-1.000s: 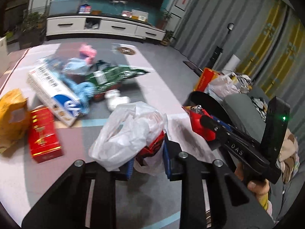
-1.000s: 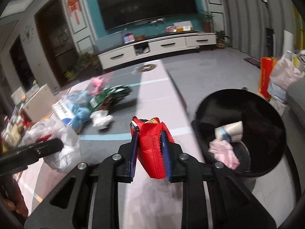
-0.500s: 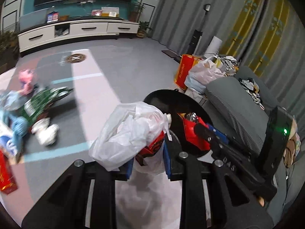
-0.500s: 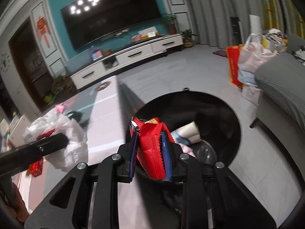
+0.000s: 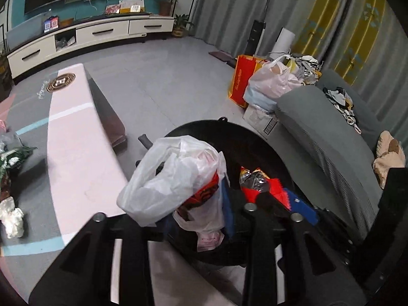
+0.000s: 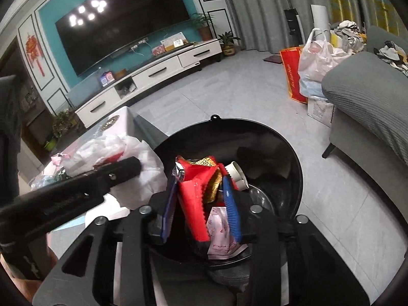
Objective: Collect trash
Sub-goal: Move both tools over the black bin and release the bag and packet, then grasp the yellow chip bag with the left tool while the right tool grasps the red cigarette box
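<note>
The crumpled white plastic bag (image 5: 173, 178), thin and translucent with a red printed wrapper showing through its lower folds, hangs above the near rim of the round black trash bin (image 5: 265, 140), bulging to the table side of that rim. It sits between the blue-padded jaws of the left gripper (image 5: 196, 209), which are opening around it; whether the pads still press on the plastic cannot be told, since the bag hides them. Deeper over the bin's mouth is the red foil snack packet (image 6: 193, 191), torn open at the top with a silver inner lining, a gold printed panel and a serrated edge, standing upright between the jaws of the right gripper (image 6: 201, 204). Those jaws are also opening: the packet lies near the left blue pad, and a clear gap shows between it and the right one. Inside the bin lie a white paper cup (image 6: 238, 176) and a pale pink printed wrapper (image 6: 219, 232) at the bottom. Beside the bin, on its television side, runs the long table with a pink and grey cover (image 5: 76, 153), with more scattered litter at its far edge from the bin.
</note>
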The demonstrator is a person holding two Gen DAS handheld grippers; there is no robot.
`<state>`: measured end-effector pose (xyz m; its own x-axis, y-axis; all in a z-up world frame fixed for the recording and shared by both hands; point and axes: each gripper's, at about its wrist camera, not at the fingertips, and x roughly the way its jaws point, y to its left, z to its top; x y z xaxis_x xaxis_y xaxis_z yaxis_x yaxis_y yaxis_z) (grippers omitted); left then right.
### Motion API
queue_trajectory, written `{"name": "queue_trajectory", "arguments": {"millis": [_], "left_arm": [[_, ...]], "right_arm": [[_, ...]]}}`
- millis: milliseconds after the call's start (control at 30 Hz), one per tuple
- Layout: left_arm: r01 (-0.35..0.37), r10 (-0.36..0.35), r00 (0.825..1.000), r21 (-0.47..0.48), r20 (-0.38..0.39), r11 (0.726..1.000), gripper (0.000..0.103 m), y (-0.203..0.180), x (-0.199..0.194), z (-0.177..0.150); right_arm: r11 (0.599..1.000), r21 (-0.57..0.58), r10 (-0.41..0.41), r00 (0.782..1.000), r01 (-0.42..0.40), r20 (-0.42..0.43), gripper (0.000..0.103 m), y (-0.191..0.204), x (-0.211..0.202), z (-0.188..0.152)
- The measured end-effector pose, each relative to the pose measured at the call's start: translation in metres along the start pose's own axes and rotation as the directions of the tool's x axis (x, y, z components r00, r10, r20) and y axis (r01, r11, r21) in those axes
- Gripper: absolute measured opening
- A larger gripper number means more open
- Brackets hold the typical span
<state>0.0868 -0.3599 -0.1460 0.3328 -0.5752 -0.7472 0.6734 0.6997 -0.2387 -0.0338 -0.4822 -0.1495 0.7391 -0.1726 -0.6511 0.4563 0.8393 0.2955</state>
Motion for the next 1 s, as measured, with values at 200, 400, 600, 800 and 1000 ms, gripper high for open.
{"name": "queue_trajectory", "arguments": {"millis": [200, 400, 600, 800, 1000], "left_arm": [[0.021, -0.021, 1.000, -0.005, 0.009, 1.000, 0.066, 0.001, 0.002, 0.000], [0.049, -0.049, 0.997, 0.000, 0.057, 0.999, 0.076, 0.003, -0.020, -0.001], [0.009, -0.008, 0.996, -0.013, 0.090, 1.000, 0.093, 0.016, -0.055, -0.016], [-0.065, 0.070, 0.993, -0.058, 0.096, 0.996, 0.100, 0.047, -0.096, -0.035], [-0.171, 0.187, 0.975, -0.132, 0.120, 0.976, 0.100, 0.088, -0.143, -0.061]], "right_arm": [[1.000, 0.016, -0.024, 1.000, 0.024, 0.004, 0.055, -0.005, 0.000, 0.000], [0.998, 0.036, -0.042, 0.999, 0.042, 0.004, 0.057, -0.008, -0.002, -0.002], [0.999, -0.023, -0.031, 0.999, 0.031, 0.019, 0.062, 0.016, -0.012, -0.005], [0.994, -0.107, -0.016, 0.998, 0.022, 0.060, 0.076, 0.054, -0.031, -0.014], [0.991, -0.122, 0.062, 0.998, -0.058, 0.026, 0.086, 0.083, -0.043, -0.024]]}}
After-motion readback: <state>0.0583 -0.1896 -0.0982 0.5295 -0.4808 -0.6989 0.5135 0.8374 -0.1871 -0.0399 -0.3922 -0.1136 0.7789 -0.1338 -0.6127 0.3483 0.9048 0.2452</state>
